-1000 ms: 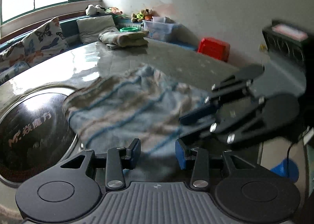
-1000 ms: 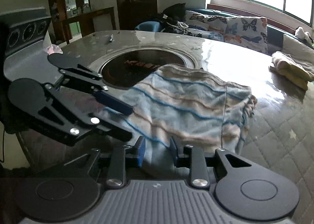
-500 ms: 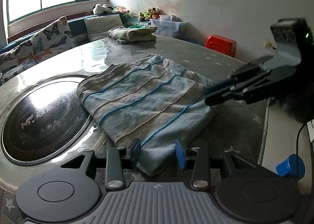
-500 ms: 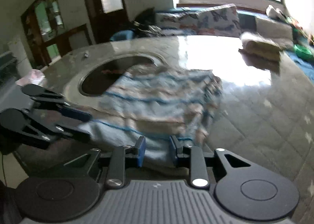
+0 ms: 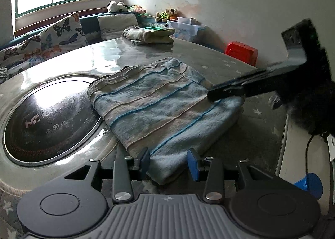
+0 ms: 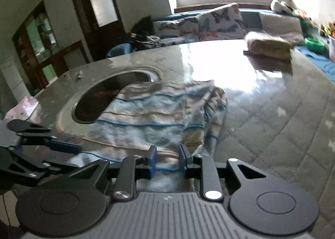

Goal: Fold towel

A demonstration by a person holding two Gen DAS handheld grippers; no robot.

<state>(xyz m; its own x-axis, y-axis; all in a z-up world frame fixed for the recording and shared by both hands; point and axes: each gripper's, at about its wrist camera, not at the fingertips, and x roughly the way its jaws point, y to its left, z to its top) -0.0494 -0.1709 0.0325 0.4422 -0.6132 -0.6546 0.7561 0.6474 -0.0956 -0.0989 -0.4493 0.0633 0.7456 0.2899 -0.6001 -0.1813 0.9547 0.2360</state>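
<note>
Towel (image 5: pixel 165 109) lies folded on your table (image 5: pixel 209 61), partly over the round cooktop (image 5: pixel 50 117). Your left tool (image 5: pixel 168 161) straddles its near corner, jaws apart; your right tool (image 6: pixel 166 161) is also apart at its edge.

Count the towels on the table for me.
2. The striped towel lies near both claws, partly over the round inset. A folded pile sits at the far edge; it may hold more.

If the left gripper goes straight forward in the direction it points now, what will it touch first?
Most likely the near corner of the striped towel. That corner lies between the open fingers of the left gripper, directly ahead on the table. Depth is unclear, so the gripper might pass just above the cloth.
</note>
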